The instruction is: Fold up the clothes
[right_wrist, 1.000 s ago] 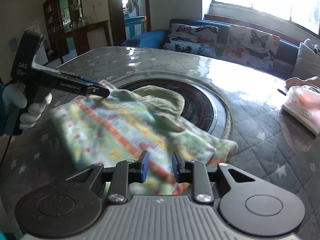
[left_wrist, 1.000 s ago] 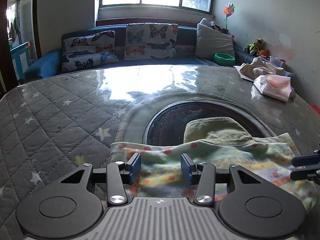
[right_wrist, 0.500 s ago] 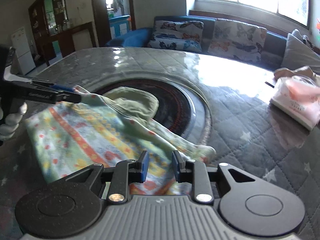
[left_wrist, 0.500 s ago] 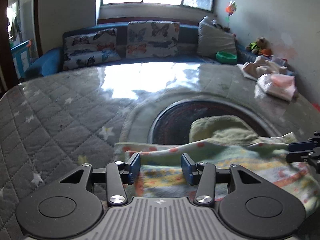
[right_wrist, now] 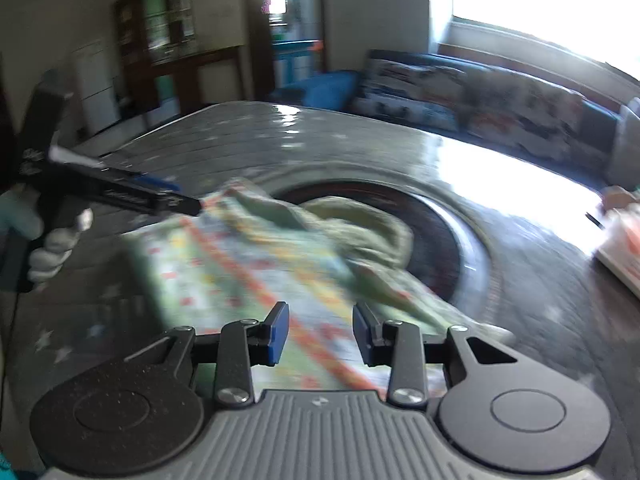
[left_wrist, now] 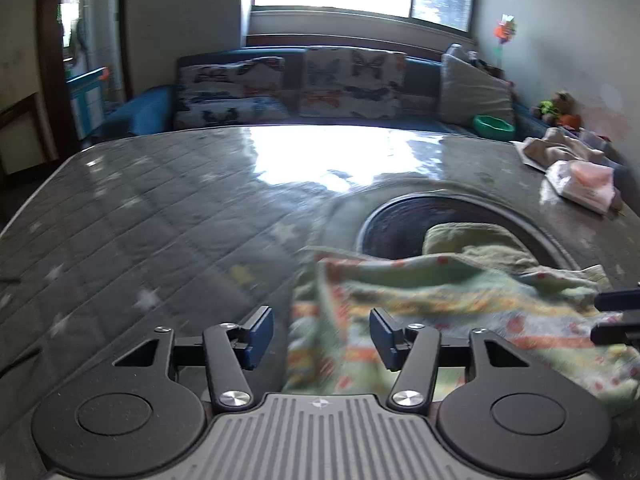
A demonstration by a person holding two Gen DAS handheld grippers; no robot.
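Left wrist view shows your left gripper (left_wrist: 321, 336) with its pads parted wider than half a second ago and slid leftward, so the patterned garment (left_wrist: 440, 312) now lies only ahead of the right pad, released rather than pinched. Your right gripper (right_wrist: 320, 332) has also spread its pads, with nothing clamped between them, which suggests you've let the cloth settle after a fold, though blur hides the edges. Beyond the fingers, the soft, floral-striped fabric lies rumpled over a green lining, draped across the dark round inset (left_wrist: 400, 220) of the glossy quilted table cover (left_wrist: 160, 220).
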